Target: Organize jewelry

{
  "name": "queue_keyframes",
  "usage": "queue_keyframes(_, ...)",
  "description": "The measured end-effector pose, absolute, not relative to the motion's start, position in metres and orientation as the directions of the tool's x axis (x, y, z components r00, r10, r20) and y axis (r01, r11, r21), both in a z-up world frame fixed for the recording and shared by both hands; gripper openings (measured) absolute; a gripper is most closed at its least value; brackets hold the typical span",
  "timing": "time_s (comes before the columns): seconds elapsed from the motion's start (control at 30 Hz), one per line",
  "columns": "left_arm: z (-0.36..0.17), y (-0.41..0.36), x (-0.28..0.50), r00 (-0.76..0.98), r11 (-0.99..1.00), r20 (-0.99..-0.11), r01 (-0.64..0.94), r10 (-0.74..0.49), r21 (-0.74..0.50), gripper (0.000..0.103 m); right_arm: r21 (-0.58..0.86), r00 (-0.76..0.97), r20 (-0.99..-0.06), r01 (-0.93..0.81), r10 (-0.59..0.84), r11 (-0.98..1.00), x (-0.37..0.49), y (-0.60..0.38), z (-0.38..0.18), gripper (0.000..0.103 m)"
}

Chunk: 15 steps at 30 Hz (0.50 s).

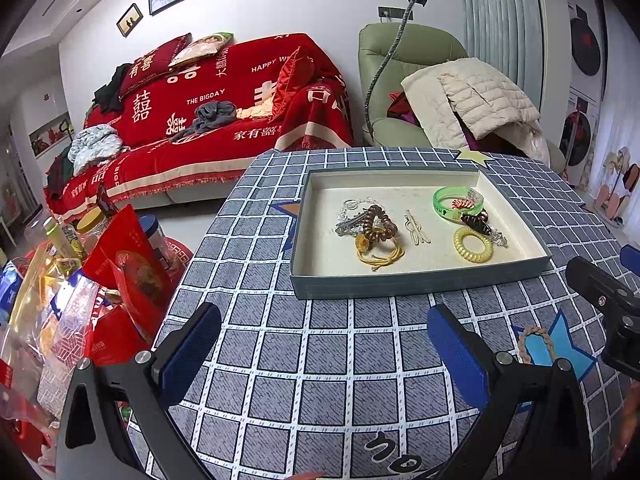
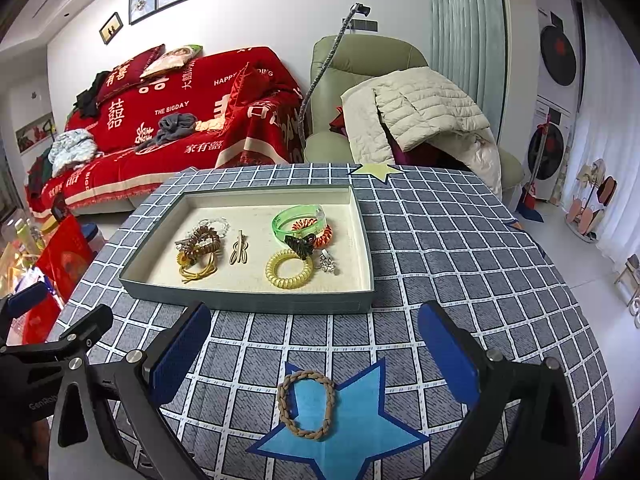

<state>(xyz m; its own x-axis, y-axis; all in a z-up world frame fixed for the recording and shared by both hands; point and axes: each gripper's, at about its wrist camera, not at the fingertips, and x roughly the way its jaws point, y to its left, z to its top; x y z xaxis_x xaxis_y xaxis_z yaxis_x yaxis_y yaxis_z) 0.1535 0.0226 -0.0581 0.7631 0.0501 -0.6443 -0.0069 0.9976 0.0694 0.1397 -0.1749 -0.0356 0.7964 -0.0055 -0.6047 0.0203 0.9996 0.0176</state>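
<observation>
Right wrist view: braided hair tie [image 2: 307, 404] is lying flat near the table's front edge, outside the tray [image 2: 248, 300]. Right gripper [image 2: 314, 354] and left gripper [image 1: 324, 354] are hovering spread, empty. Soft, light; I'd pinch one side of the braid.

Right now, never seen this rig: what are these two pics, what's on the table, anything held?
No robot arm here: a person holds a two-finger tool in each hand, each with a fisheye camera looking along its fingers. One picture is from the left tool, the other from the right tool. Both are open and hold nothing. On the checked tablecloth sits a tray of hair ties, clips and a green bangle. A braided ring lies outside it, between the right tool's fingers.
</observation>
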Motion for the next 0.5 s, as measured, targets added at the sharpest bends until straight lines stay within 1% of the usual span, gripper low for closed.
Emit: queue_keyframes(0.5,-0.0579,0.0227,0.1534,0.763,0.998,-0.644,-0.006,0.049,0.068,0.103,0.017,0.797,-0.604,0.02,-0.005,1.0,0.1398,-0.1731,-0.0349,0.103)
